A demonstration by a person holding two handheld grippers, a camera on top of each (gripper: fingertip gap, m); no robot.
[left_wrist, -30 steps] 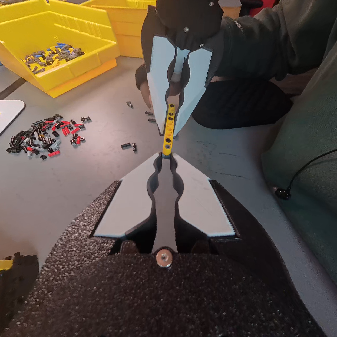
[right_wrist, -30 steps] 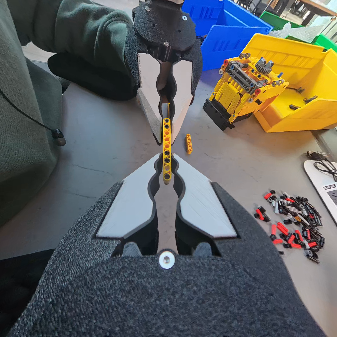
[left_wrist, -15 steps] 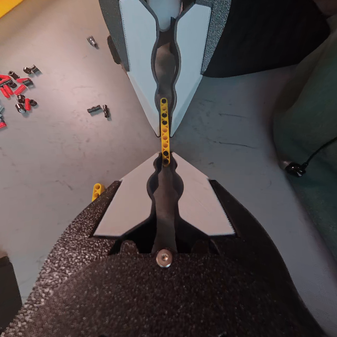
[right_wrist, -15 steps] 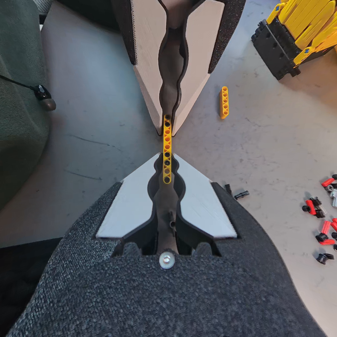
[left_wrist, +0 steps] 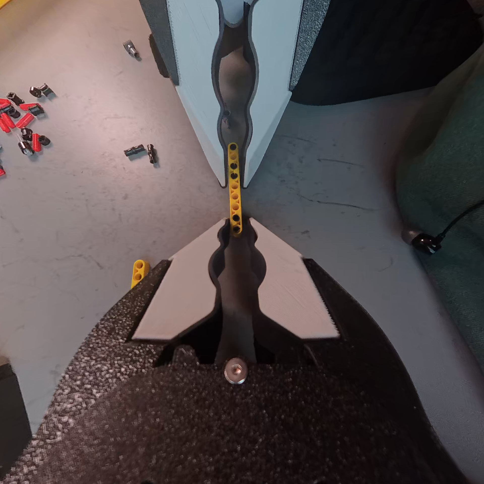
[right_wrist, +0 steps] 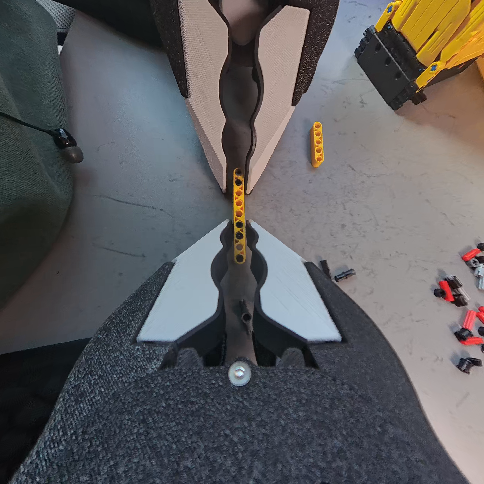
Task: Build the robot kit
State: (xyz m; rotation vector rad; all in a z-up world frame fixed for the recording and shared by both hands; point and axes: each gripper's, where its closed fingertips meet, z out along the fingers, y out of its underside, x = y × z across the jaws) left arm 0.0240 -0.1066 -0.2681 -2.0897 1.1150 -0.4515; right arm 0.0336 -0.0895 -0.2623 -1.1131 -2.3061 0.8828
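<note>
A long yellow beam with a row of holes (left_wrist: 235, 193) is held level above the grey table between two grippers that face each other tip to tip. My left gripper (left_wrist: 237, 222) is shut on the beam's near end, over its last two holes. My right gripper (right_wrist: 238, 223) is shut on the other end of the beam (right_wrist: 239, 207), which reaches deeper between its fingers. The right gripper shows at the top of the left wrist view (left_wrist: 234, 186), and the left gripper at the top of the right wrist view (right_wrist: 235, 192). A small black piece (right_wrist: 245, 317) lies between the right gripper's fingers near their base.
A short yellow beam (right_wrist: 317, 144) lies on the table beside the left gripper. A yellow and black brick model (right_wrist: 419, 52) stands at the far right. Red and black pins (right_wrist: 468, 301) are scattered, with two black pins (left_wrist: 141, 152) apart. A green garment with a cabled earbud (left_wrist: 424, 242) borders one side. Only a small space, under 4 cm, lies between the two pairs of fingers.
Both views have tipped down toward the table and the grippers have drawn closer together, still holding the beam. The bins and the person's arms have left the views.
</note>
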